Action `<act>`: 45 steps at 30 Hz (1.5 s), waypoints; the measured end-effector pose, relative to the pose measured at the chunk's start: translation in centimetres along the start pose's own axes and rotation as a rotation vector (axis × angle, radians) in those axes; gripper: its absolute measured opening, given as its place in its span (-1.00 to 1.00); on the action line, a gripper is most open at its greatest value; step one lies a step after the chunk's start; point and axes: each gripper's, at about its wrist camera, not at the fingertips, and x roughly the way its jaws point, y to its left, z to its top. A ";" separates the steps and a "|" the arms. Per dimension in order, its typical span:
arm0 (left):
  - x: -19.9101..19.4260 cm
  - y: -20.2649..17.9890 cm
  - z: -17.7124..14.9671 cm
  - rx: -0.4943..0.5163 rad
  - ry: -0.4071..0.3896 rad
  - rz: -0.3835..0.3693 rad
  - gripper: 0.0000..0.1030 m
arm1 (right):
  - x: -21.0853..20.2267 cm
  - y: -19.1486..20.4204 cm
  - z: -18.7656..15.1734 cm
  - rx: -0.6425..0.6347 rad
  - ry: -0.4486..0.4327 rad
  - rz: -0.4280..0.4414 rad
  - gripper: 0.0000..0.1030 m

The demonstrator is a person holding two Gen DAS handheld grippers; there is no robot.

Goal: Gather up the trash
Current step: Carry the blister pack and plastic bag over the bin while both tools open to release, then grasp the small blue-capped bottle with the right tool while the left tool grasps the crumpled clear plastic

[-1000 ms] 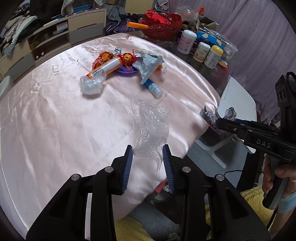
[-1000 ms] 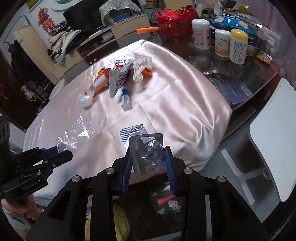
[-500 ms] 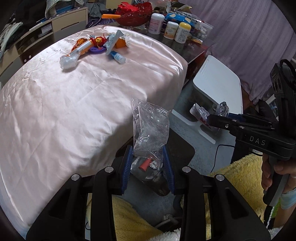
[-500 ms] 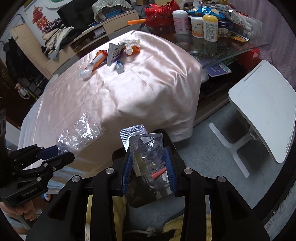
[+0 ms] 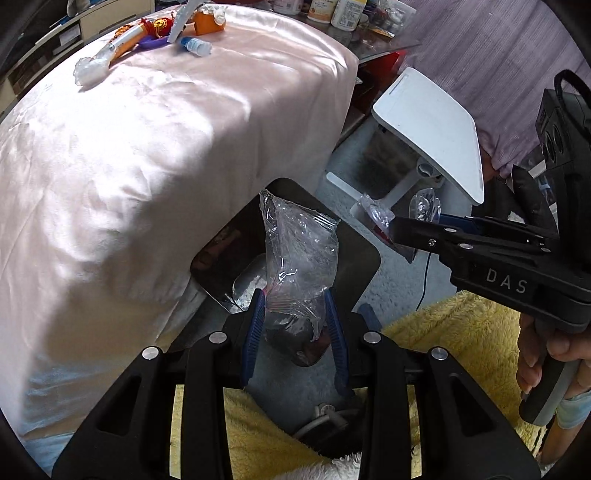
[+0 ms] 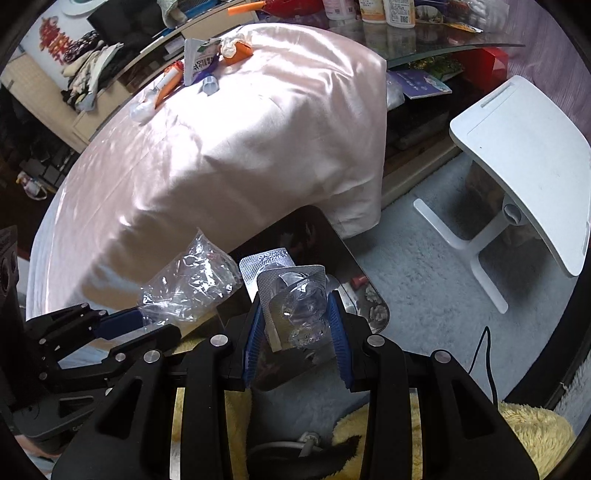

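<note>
Only writing I can actually read is "DAS" in pale letters on the side of the right tool (image 5: 406,229), seen from the left wrist camera; the bottles at the far end of the worktop (image 5: 184,122) have labels but they're too small to make out, and there's a red cut-out decoration on the back wall in the right wrist view that I can't read either. Left tool (image 5: 295,314) has its blue pads narrowed onto a crumpled clear plastic bag (image 5: 299,254), which sticks up out of the jaws right above the open dark trash bin (image 5: 354,254) on the floor by the pink-draped worktop. Right tool (image 6: 295,321) is likewise closed down on a pair of used silver blister packs (image 6: 291,295), foil side and clear bubbles both showing, also hanging over the bin (image 6: 325,236). There's already a bit of stuff lying in the bottom of the bin, including something small and red. More trash (image 5: 155,33) sits in a heap at the far end of the pink cloth: an orange tube, a torn grey packet, a little blue-capped bottle. A white side table (image 6: 524,155) stands just off to the right on the pale carpet.
</note>
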 end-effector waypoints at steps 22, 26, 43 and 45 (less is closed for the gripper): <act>-4.3 4.5 0.9 -0.069 -0.077 0.072 0.16 | -1.7 0.0 3.3 0.045 -0.065 0.026 -0.04; -6.2 6.6 1.5 -0.100 -0.113 0.093 0.25 | -2.1 1.1 5.1 0.039 -0.098 0.064 -0.04; -7.3 18.3 10.5 -0.244 -0.193 0.210 0.26 | 3.0 7.9 16.6 -0.108 -0.124 0.134 -0.06; -7.0 19.1 11.9 -0.251 -0.205 0.215 0.26 | 4.0 8.4 17.9 -0.115 -0.121 0.134 -0.10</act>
